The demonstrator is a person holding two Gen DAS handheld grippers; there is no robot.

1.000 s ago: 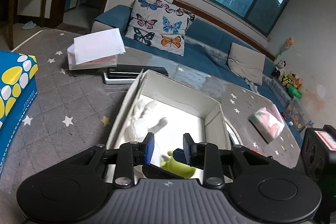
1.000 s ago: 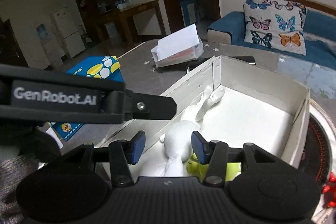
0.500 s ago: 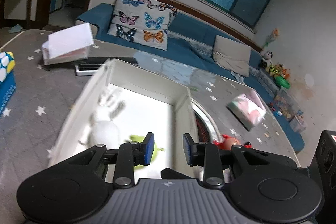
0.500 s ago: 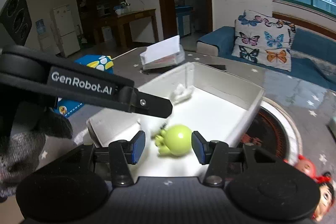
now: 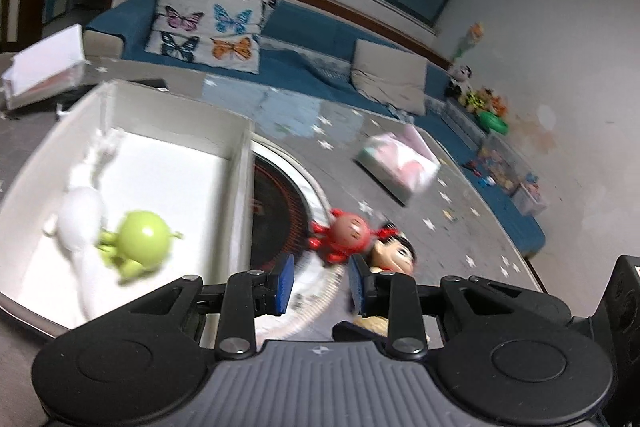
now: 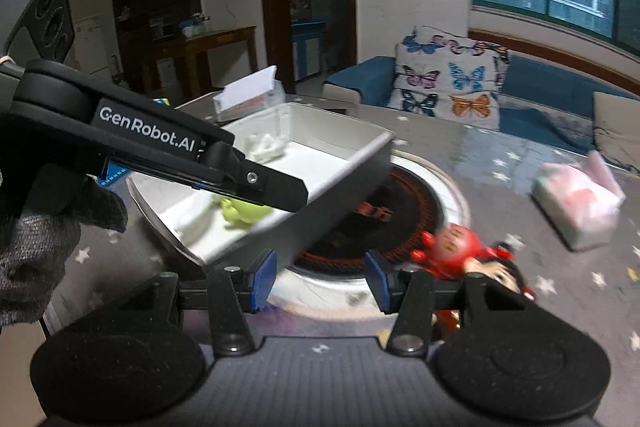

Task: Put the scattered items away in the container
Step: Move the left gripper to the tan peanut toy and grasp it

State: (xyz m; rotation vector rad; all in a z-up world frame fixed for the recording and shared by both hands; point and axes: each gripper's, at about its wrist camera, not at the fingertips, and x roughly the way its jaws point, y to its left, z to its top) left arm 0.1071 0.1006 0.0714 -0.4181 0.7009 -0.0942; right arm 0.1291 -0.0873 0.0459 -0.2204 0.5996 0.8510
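A white box (image 5: pixel 240 167) stands on the grey table and holds a green round figure (image 5: pixel 142 233) and a white rabbit figure (image 5: pixel 80 215). The box (image 6: pixel 352 163) and green figure (image 6: pixel 240 213) also show in the right wrist view. To the right of the box lie a red figure (image 5: pixel 346 231) and a black-haired doll (image 5: pixel 394 253), touching each other. My left gripper (image 5: pixel 320 281) is open and empty, just short of the red figure. My right gripper (image 6: pixel 320 277) is open and empty; the red figure (image 6: pixel 452 247) and the doll (image 6: pixel 496 269) lie to its right.
A round black hob (image 5: pixel 280 211) with a white rim is set in the table beside the box. A pink tissue pack (image 5: pixel 400 163) lies further right. A white card holder (image 5: pixel 44 67) stands at the far left. A blue sofa with a butterfly cushion (image 5: pixel 212 23) is behind.
Both grippers have swung right, away from over the box towards the red figure and doll. The green figure lies in the box. Both grippers stay open.
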